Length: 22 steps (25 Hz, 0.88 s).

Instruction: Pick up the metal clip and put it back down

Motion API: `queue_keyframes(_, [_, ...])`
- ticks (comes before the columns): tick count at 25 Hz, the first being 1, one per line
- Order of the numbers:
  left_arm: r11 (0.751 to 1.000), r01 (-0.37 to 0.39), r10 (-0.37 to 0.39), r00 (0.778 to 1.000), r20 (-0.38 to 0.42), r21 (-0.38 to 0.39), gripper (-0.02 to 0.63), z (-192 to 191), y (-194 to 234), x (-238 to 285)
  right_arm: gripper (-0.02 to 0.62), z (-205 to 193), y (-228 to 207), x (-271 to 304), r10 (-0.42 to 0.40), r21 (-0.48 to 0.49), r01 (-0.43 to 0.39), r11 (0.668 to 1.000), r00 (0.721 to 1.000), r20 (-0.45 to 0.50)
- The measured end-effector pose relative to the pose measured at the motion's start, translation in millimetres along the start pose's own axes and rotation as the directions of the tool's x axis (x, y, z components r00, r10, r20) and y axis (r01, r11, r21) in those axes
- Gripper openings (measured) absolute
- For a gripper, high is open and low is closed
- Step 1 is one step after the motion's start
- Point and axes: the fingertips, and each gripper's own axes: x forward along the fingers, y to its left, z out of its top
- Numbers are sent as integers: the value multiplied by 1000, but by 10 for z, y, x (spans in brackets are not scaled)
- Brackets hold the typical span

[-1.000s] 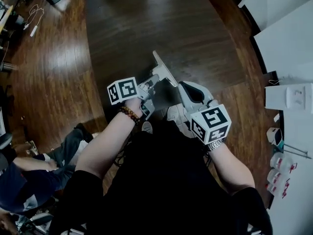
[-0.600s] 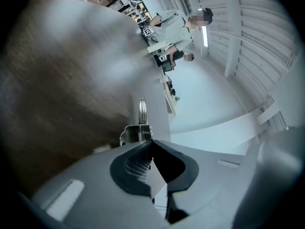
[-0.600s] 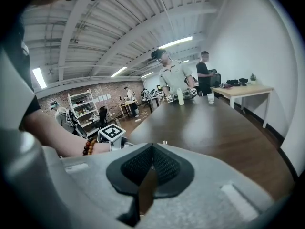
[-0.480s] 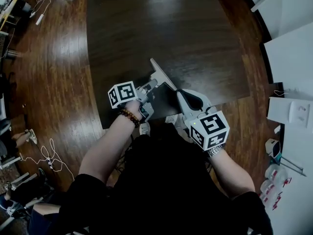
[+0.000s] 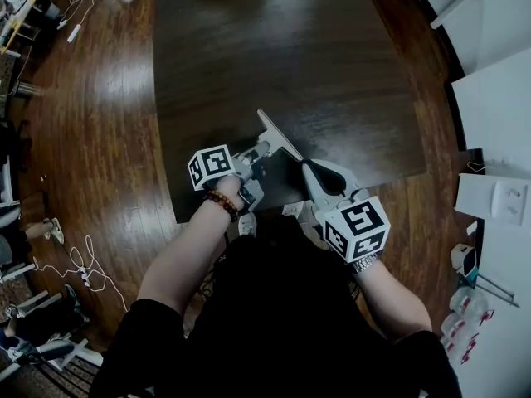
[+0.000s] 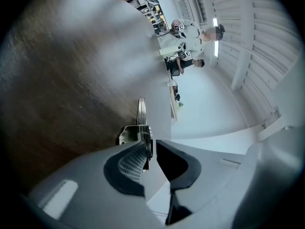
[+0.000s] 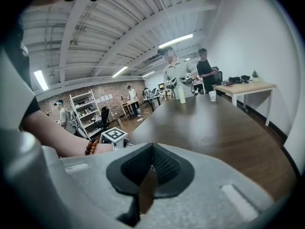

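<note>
The metal clip [image 6: 138, 128], a small silver spring clip with a thin handle, sits between the tips of my left gripper [image 6: 151, 149], over the dark wooden table [image 6: 71, 80]. It lies against the left pad [image 6: 131, 163], and a gap shows to the other pad. These jaws have just been opening. In the head view my left gripper [image 5: 279, 133] reaches over the table's near edge; the clip is too small to make out there. My right gripper [image 7: 151, 149] is shut on nothing, and in the head view it [image 5: 307, 164] is just right of the left one.
The table [image 5: 282, 56] stretches away ahead. A bottle [image 7: 181, 95] and a cup [image 7: 212, 96] stand at its far end, where two people [image 7: 174, 73] stand. White cabinets [image 5: 498, 114] line the right side. Cables [image 5: 79, 259] lie on the wood floor to the left.
Both grippers have come down a little toward the table's near edge. The left gripper has rolled slightly.
</note>
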Motion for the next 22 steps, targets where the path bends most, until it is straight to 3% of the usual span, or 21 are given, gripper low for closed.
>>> queue_keyframes(2, [1000,-18,18,1000,1,20,117,2,10,-21,-8,17,9,-5,-5,2,5,1000,1000,7])
queue_keyframes(5, [997,-54,54,999,1,63,149,-12,19,-84,-9,39,31,-26,-10,2,10,1000,1000,17])
queue_keyframes(9, [979,-101,98,995,25,176,138,55,-32,-292,-8,80,145,-10,-14,-7,14,1000,1000,28])
queue_keyframes(13, [929,-110,100,994,44,355,62,63,-271,-552,-9,115,337,16,-6,-25,7,1000,999,43])
queue_keyframes(16, [850,-124,109,992,60,512,15,64,-477,-791,-9,155,518,50,-3,-40,5,999,998,58])
queue_keyframes(19, [729,-132,120,991,65,672,15,24,-694,-1021,-8,189,699,59,-6,-52,10,999,997,77])
queue_keyframes(22, [623,-91,95,995,40,777,15,-96,-927,-1195,-9,206,857,39,-17,-52,22,998,995,98])
